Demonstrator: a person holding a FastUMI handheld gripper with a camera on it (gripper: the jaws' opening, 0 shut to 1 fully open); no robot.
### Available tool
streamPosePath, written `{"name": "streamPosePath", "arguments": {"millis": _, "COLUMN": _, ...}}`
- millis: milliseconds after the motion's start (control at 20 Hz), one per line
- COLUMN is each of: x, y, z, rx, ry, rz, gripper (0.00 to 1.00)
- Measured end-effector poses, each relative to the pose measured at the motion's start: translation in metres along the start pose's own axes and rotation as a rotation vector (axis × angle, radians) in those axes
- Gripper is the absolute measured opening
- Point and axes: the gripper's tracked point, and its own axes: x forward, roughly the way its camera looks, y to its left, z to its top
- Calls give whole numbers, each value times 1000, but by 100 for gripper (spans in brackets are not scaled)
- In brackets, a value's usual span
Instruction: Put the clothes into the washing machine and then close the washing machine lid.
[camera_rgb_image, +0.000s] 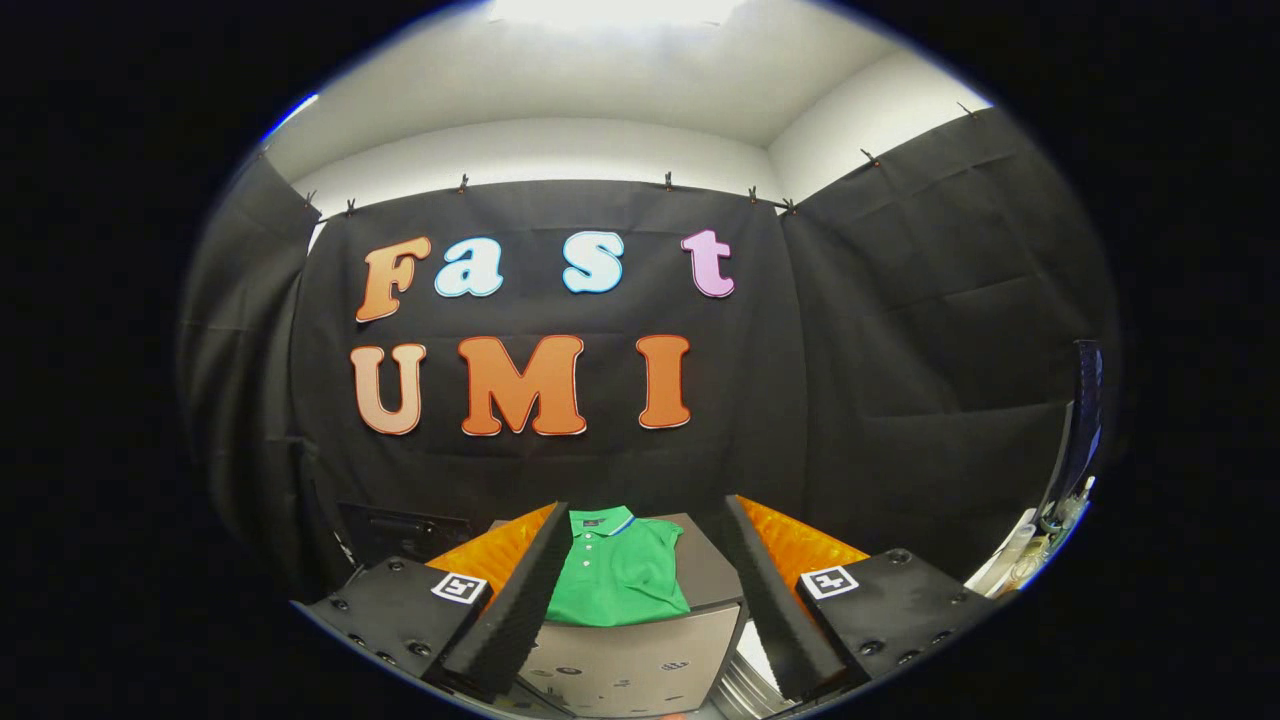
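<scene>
While gripper (640, 590) gapes | folded green polo (618, 575) on boxy washer (640, 655)

1. You are facing a black cloth (850, 400) that is hanging as the booth's back wall and folding round on both sides.
2. Small clips (668, 181) are pinning its top edge, spaced apart along the line.
3. A white wall (540, 150) is showing above the cloth, and a ceiling light (610, 10) is glaring over it.
4. A dark boxy object (400, 530) is sitting low against the cloth; you are not seeing enough to tell what it is.
5. By the right-hand cloth, a dark upright panel (1085, 420) is standing, with pale clutter (1030, 550) lying at its foot, too blurred to identify.
</scene>
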Motion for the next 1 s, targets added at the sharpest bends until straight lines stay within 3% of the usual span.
{"name": "streamPosePath", "arguments": {"millis": 1000, "x": -3, "y": 5, "z": 9, "rx": 6, "ry": -15, "rz": 4, "gripper": 98}}
